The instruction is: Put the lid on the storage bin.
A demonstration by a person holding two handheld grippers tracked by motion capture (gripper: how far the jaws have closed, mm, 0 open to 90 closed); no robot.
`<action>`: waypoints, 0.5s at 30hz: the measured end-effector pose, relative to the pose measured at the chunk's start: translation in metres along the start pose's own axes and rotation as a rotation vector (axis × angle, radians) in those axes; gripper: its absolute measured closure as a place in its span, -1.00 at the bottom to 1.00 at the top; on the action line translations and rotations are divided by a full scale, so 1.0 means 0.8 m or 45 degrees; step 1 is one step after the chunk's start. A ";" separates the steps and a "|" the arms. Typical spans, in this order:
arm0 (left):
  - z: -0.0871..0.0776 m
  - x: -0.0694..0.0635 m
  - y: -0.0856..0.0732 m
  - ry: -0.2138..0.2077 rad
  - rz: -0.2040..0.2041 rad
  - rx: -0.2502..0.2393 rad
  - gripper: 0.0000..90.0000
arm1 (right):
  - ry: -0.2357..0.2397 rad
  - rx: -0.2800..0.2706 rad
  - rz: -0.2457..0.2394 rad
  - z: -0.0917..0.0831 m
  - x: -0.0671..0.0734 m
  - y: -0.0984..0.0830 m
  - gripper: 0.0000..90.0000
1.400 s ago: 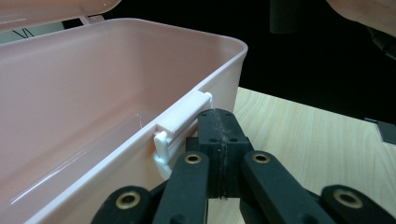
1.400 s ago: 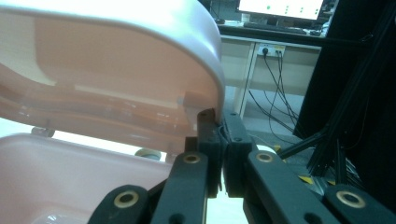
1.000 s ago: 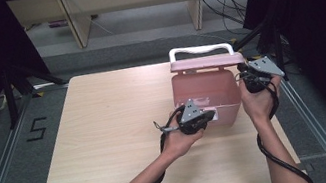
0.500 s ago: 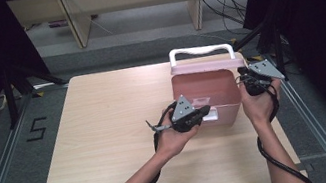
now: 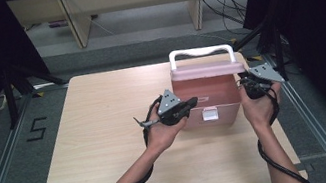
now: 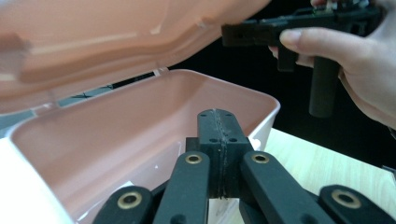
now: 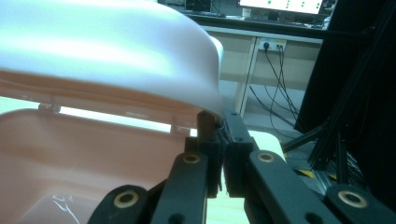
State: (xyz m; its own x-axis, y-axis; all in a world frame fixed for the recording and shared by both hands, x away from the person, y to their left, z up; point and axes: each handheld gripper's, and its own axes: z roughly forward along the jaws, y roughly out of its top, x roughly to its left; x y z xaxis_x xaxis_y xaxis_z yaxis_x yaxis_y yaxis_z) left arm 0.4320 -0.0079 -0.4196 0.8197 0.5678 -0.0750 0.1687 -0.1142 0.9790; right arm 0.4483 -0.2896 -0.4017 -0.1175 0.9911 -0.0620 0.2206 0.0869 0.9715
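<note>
A pink box (image 5: 208, 99) with a white handle (image 5: 201, 54) stands on the far right part of the wooden counter (image 5: 102, 132), its lid (image 5: 205, 70) raised a little off the body so that a gap shows along the front. The left tongs (image 5: 191, 103) are at the front of the box, near its left corner and beside the white latch (image 5: 210, 113); in the left gripper view their jaws are pressed together with nothing between them, pointing over the rim into the open pink inside (image 6: 140, 130), with the lid (image 6: 116, 32) hanging above. The right tongs (image 5: 245, 84) are at the right end of the box, up by the lid's edge. In the right gripper view their jaws are drawn close together at that edge (image 7: 205, 105); whether they pinch the lid or merely touch it I cannot tell.
</note>
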 end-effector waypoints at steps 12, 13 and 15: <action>-0.004 0.016 0.015 0.056 -0.015 -0.019 1.00 | -0.002 0.006 -0.009 -0.003 0.001 -0.008 0.96; -0.004 0.017 0.016 0.056 -0.015 -0.019 1.00 | 0.000 0.006 0.009 -0.003 0.002 -0.009 0.96; -0.004 0.018 0.015 0.058 -0.018 -0.018 1.00 | 0.001 0.021 0.029 -0.004 0.002 -0.012 0.95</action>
State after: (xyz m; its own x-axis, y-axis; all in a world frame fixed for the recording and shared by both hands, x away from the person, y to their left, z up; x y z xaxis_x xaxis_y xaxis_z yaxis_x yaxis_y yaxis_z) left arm 0.4441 0.0011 -0.4082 0.7914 0.6061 -0.0801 0.1720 -0.0950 0.9805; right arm 0.4432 -0.2891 -0.4105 -0.1130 0.9928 -0.0401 0.2392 0.0663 0.9687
